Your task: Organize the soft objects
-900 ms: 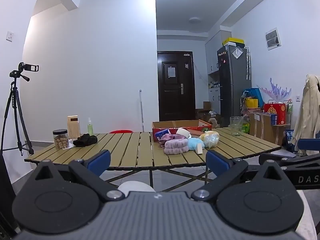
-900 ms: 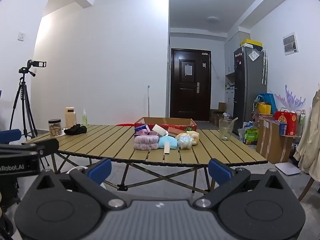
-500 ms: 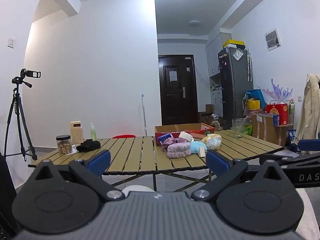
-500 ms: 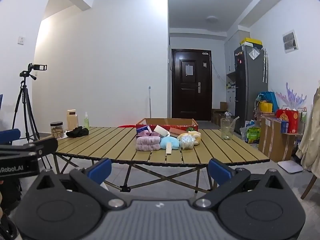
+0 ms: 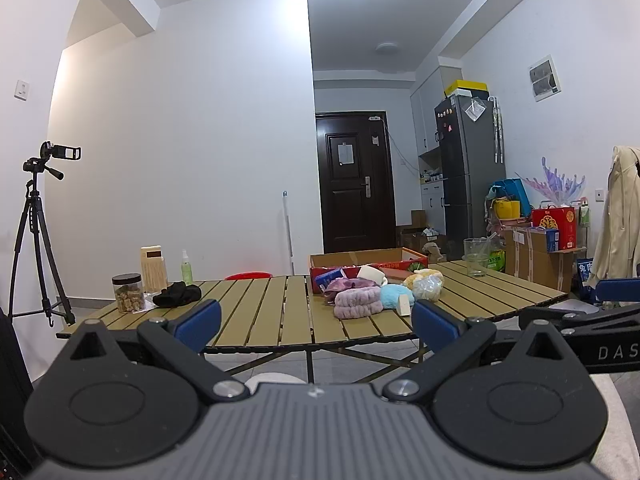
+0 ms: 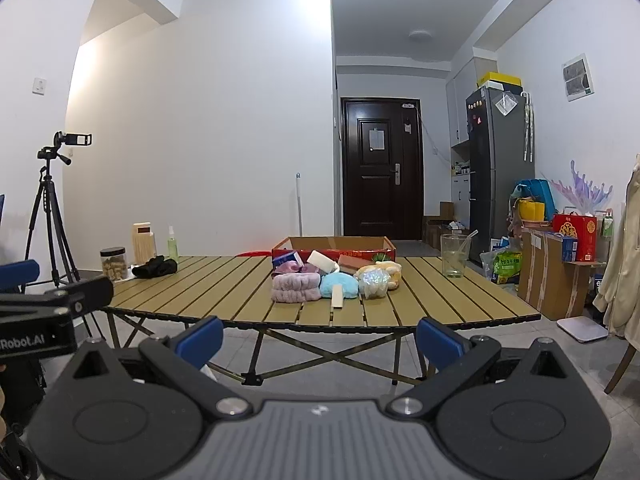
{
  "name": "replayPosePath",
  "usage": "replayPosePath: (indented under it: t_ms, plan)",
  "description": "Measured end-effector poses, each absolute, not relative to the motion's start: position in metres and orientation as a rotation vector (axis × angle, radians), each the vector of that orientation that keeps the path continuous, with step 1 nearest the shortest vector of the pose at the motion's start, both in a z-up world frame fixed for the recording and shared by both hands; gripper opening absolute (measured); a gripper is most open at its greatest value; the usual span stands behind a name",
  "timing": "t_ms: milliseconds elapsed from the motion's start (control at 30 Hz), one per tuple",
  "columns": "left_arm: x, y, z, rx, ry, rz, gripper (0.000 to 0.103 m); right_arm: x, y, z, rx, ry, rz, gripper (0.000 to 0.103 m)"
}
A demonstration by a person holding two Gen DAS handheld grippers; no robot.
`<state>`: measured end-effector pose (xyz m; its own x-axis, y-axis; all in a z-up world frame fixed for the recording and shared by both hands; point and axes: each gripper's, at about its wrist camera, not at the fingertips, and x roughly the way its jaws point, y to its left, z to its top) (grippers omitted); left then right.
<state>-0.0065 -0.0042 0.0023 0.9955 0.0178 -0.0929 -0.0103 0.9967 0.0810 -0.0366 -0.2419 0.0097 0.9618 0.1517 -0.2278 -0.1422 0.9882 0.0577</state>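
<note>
On the tabletop point(image 6: 224, 296), the soft objects point(image 6: 336, 280) lie unsorted before the cardboard box point(image 6: 334, 246); both grippers' fingers point(image 6: 200, 338) are released, empty, well short of them.

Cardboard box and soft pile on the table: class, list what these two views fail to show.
- Cardboard box contents: both views, hidden by its front wall and the soft pile.
- Blue packet print: left wrist view, too small.
- Table near edge: left wrist view, cut off by the left gripper.

Bright overhead glare, fisheye-warped edges.
</note>
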Motion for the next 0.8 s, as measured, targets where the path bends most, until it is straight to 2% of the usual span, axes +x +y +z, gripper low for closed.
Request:
replayPosePath:
  t_ms: [800]
  plan:
    - [-0.0042,-0.0041,0.0012,0.086,0.093,0.023,0.103,-0.0328,-0.2455,0.0074,0.042,0.236,0.173,0.103]
